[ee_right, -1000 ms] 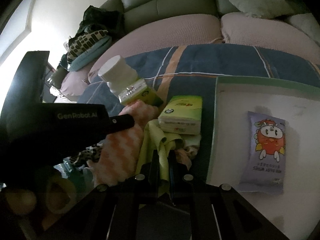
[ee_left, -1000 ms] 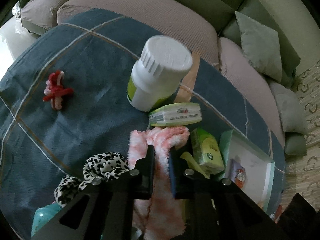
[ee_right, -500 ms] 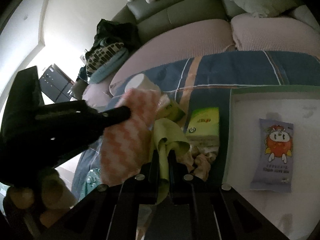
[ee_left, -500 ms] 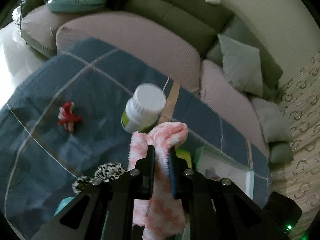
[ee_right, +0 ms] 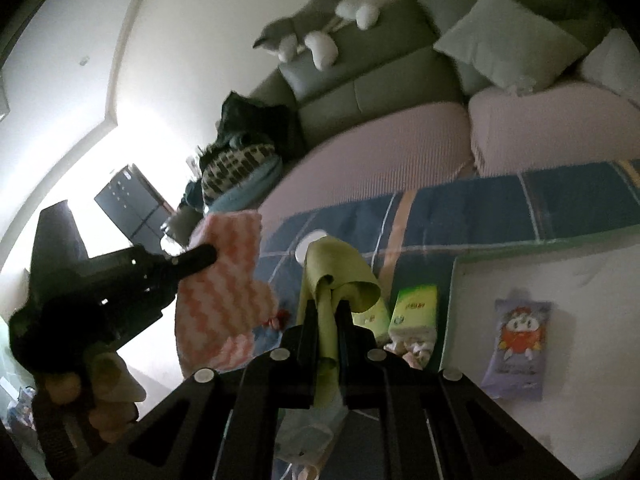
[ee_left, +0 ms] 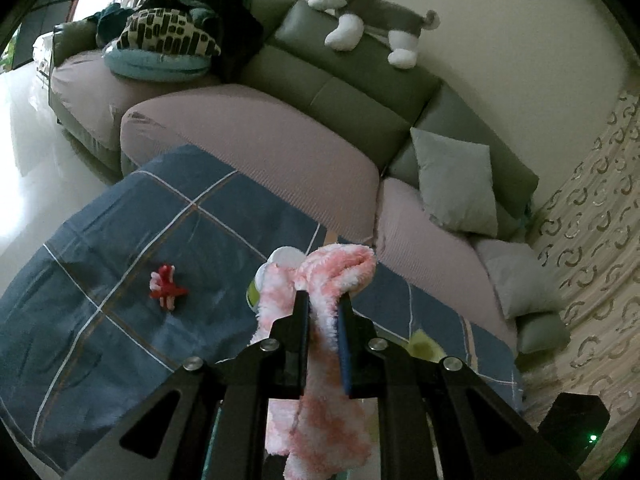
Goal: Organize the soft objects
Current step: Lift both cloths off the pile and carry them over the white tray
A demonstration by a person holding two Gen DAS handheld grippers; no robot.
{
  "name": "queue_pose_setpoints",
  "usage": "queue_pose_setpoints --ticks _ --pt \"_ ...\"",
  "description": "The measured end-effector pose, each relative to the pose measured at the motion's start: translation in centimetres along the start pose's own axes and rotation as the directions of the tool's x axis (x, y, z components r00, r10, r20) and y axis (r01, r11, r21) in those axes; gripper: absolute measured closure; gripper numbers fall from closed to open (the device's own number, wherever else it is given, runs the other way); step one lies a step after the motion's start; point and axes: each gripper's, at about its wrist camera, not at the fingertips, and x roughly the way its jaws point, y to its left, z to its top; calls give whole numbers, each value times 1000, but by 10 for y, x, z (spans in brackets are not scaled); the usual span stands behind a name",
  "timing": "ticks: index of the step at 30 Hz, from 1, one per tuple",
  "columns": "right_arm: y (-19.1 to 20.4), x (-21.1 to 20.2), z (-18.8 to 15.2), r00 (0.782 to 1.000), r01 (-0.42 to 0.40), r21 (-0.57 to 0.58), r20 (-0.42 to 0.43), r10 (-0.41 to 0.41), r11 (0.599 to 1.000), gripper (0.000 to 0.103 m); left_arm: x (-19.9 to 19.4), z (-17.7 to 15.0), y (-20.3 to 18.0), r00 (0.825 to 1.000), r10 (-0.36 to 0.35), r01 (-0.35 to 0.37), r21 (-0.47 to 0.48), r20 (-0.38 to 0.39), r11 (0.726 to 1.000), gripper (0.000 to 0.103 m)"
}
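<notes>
While both tools hang above the blue plaid cloth (ee_left: 120, 320), each view gives this:

Left wrist view, left gripper (ee_left: 323, 300): jaws clamped tight on a pink-and-white fluffy cloth (ee_left: 320, 380), which folds over the fingertips and hangs down below them, clear of the plaid cloth.
Left wrist view, below: a white-capped bottle (ee_left: 276, 264) shows partly behind the pink cloth; a small red-and-white knot (ee_left: 166, 286) lies alone on the plaid, well apart to the left.
Left wrist view, background: a grey sofa (ee_left: 360, 92) carries a plush dog (ee_left: 368, 12) along its back.

Right wrist view, right gripper (ee_right: 325, 308): jaws pressed together on a yellow-green cloth (ee_right: 336, 276), lifted off the surface and bunched above the fingertips.
Right wrist view, left side: the left gripper holds the pink cloth in the air, with the person's hand (ee_right: 100, 392) under it.
Right wrist view, right side: a white tray (ee_right: 580, 280) holds a purple snack packet (ee_right: 518, 344); a green tissue pack (ee_right: 414, 312) lies just beside the tray's left edge.
</notes>
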Motion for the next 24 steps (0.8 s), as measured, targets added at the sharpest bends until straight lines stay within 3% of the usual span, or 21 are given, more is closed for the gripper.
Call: queue_pose_setpoints --ticks 13,18,24 --pt "-33 -60 12 983 126 60 125 -133 990 95 7 -4 -14 999 -37 37 23 -27 999 90" --pt "-54 -92 16 956 211 109 183 -228 971 95 15 -9 -28 997 -63 66 47 -51 997 90" --pt "-86 -129 16 905 328 183 220 -363 927 95 32 -21 -59 989 -102 113 99 -103 989 90"
